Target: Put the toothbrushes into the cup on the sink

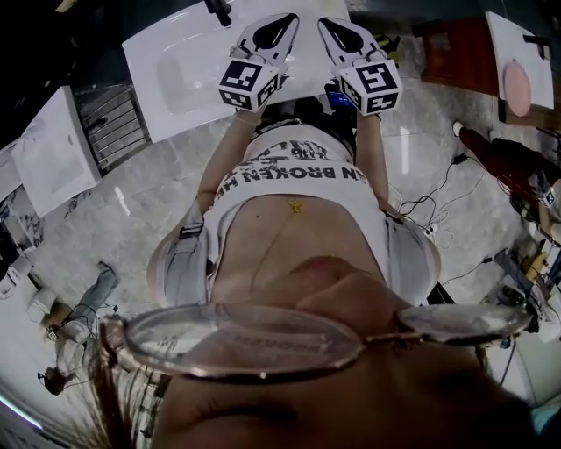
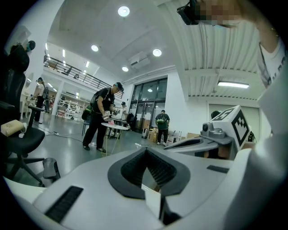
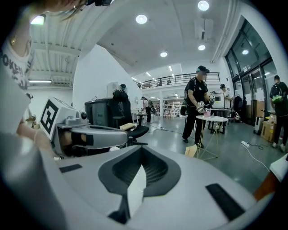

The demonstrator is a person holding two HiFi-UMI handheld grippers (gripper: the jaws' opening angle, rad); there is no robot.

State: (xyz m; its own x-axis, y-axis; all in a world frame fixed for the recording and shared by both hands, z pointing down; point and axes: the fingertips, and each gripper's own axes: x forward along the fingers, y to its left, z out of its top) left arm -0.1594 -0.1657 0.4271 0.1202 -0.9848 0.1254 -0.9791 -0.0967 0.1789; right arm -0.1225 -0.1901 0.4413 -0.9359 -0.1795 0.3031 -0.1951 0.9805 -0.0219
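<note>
Head view: both forearms reach forward from the torso, the hands mostly hidden behind the marker cubes. The left gripper (image 1: pixel 282 24) and right gripper (image 1: pixel 337 28) lie side by side, close but apart, tips pointing away from the body over the near edge of the white sink (image 1: pixel 166 53). The sink's long side runs across the picture, and the faucet (image 1: pixel 219 9) at its far edge is cut off (whatever stands beyond is out of frame).

Left gripper view: its ribbed pads (image 2: pixel 157 173) meet at the tip with nothing between them. It points out into a hall, where a person (image 2: pixel 101 119) stands beyond.

Right gripper view: its jaws are pressed together, empty, aimed near level past an office chair (image 3: pixel 135 130) and a round table (image 3: pixel 211 119).
</note>
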